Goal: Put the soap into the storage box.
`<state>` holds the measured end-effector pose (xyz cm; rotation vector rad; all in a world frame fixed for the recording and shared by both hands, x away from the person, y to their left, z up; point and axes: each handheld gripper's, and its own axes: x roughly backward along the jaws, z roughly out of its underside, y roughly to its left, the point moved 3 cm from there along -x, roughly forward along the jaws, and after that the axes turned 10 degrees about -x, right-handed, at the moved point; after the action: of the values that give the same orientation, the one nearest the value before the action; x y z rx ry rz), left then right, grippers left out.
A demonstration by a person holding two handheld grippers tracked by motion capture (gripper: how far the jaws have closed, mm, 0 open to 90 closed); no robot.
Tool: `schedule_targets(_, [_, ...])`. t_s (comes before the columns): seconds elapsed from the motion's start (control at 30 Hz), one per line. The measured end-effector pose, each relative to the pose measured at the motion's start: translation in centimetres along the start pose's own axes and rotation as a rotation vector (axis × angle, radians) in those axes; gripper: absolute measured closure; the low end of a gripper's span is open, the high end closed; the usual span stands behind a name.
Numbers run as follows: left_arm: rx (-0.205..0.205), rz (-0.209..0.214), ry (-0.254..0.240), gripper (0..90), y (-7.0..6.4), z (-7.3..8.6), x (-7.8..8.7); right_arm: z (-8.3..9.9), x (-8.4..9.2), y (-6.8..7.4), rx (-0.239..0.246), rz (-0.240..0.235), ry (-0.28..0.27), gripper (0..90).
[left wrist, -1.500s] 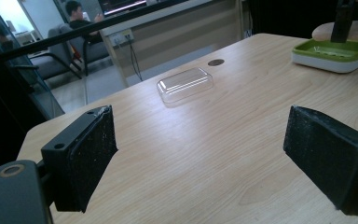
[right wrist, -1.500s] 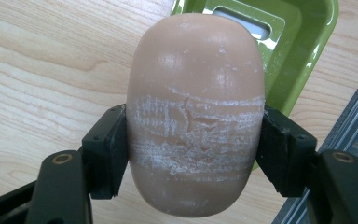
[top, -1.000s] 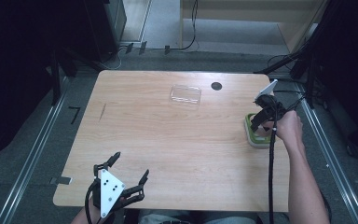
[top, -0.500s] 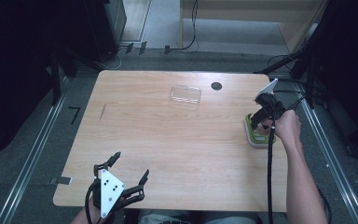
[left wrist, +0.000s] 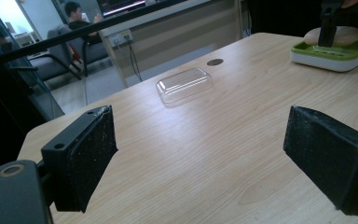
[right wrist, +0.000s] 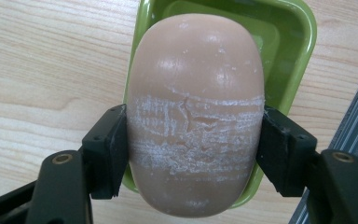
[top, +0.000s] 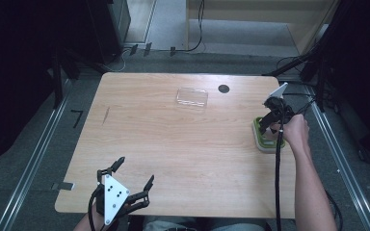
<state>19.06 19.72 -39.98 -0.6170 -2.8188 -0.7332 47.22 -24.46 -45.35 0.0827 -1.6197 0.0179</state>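
The right gripper clamps the tan soap bar over its green dish at the table's right edge, hardly shifted from a second ago, so lifting seems imminent; the left gripper stays wide open near the front edge, with the clear lid well apart

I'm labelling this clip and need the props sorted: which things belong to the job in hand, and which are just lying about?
In the job:
- bar of soap, clamped by the right gripper
- green soap dish under it

Lying about:
- clear plastic lid
- left gripper, open, idle at the table edge
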Motion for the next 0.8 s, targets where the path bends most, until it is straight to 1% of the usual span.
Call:
schedule_targets(0.13, [0.001,-0.002,0.0,10.0,0.0,0.0,0.0,-0.3,-0.2,0.0,-0.004,0.001,0.0,33.3])
schedule_targets(0.17, [0.001,-0.001,0.0,10.0,0.0,0.0,0.0,-0.4,-0.3,-0.1,-0.016,0.003,-0.001,33.3])
schedule_targets(0.3, [0.0,-0.001,0.0,10.0,0.0,0.0,0.0,-0.5,-0.5,-0.1,-0.026,0.005,0.001,33.3])
schedule_targets(0.4, [-0.001,0.0,0.0,10.0,0.0,0.0,0.0,-0.5,-0.8,-0.2,-0.047,0.001,0.009,33.2])
schedule_targets(0.63, [-0.003,0.001,0.0,10.0,0.0,0.0,0.0,-0.6,-1.0,-0.5,-0.059,-0.004,0.008,33.2])
schedule_targets(0.8, [-0.007,0.0,0.001,9.9,0.0,0.0,0.0,-0.7,-1.5,-0.5,-0.067,-0.008,0.013,33.2])
